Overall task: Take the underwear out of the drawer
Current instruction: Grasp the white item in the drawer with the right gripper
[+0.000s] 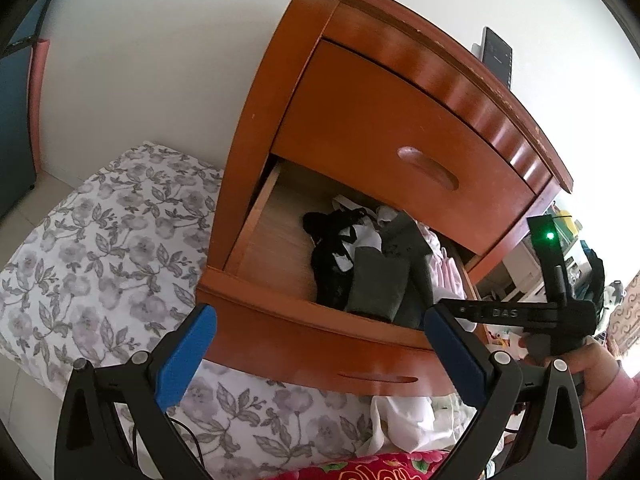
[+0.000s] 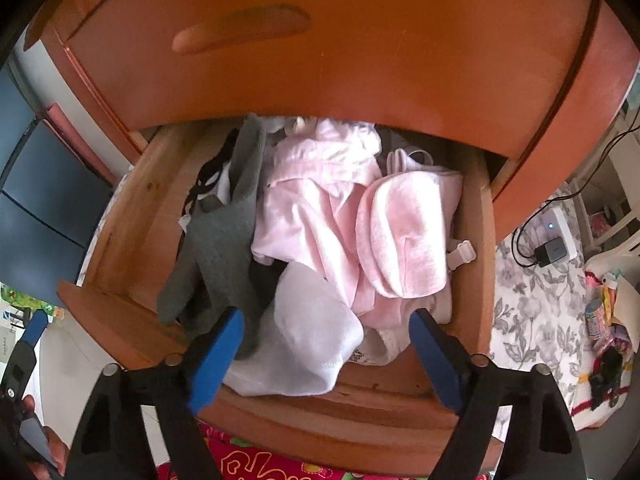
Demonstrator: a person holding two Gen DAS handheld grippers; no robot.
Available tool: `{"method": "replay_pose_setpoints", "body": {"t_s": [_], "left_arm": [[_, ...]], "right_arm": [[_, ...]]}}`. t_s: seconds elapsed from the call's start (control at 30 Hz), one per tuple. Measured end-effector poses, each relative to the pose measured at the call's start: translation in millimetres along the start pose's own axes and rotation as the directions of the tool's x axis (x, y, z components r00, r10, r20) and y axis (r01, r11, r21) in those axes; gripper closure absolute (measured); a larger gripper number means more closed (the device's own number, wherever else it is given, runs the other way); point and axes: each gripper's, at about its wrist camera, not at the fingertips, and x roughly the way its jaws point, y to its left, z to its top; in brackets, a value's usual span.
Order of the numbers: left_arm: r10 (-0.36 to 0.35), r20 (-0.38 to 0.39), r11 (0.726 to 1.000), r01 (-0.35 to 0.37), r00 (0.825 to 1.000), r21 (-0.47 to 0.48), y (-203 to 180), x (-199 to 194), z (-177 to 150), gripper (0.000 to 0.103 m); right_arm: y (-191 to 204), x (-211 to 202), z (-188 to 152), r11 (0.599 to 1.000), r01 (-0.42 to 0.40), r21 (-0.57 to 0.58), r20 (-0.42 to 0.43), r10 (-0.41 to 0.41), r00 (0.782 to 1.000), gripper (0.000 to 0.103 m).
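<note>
The wooden nightstand's lower drawer [image 1: 260,216] stands pulled out. Inside lie black lace underwear [image 1: 332,256], folded grey pieces [image 1: 380,284] and pink garments [image 1: 444,268]. My left gripper [image 1: 320,340] is open, in front of the drawer's front panel, holding nothing. In the right wrist view the drawer [image 2: 132,208] shows pink clothes [image 2: 320,200], a rolled pink piece [image 2: 404,232], a white garment [image 2: 312,340], a grey garment [image 2: 224,240] and black lace [image 2: 208,178]. My right gripper [image 2: 326,322] is open above the white garment at the drawer's front, with nothing between its pads.
The upper drawer [image 1: 380,128] is shut and overhangs the open one. Floral bedding [image 1: 100,240] lies left of the nightstand. White cloth [image 1: 412,420] and red patterned fabric [image 1: 360,468] lie below the drawer. A power strip with cables [image 2: 552,248] sits at the right.
</note>
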Motion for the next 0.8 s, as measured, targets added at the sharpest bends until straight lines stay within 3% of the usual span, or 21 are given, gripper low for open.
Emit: {"method": "replay_pose_setpoints", "body": {"t_s": [0.1, 0.23, 0.5, 0.8], "left_arm": [[-0.007, -0.001, 1.000, 0.007, 1.000, 0.002, -1, 0, -1, 0.000], [-0.014, -0.002, 1.000, 0.014, 1.000, 0.001, -2, -1, -1, 0.000], [-0.017, -0.017, 1.000, 0.017, 1.000, -0.001, -1, 0, -3, 0.000], [-0.019, -0.024, 1.000, 0.019, 1.000, -0.008, -3, -1, -3, 0.000]], "right_arm": [[4, 6, -2, 1.000, 0.010, -0.015, -0.001, -0.010, 1.000, 0.029], [3, 12, -3, 1.000, -0.003, -0.005, -0.014, 0.003, 1.000, 0.056], [4, 12, -7, 0.999, -0.028, 0.020, -0.001, 0.028, 1.000, 0.093], [-9, -28, -3, 0.996, -0.071, 0.054, 0.098, 0.066, 0.993, 0.097]]}}
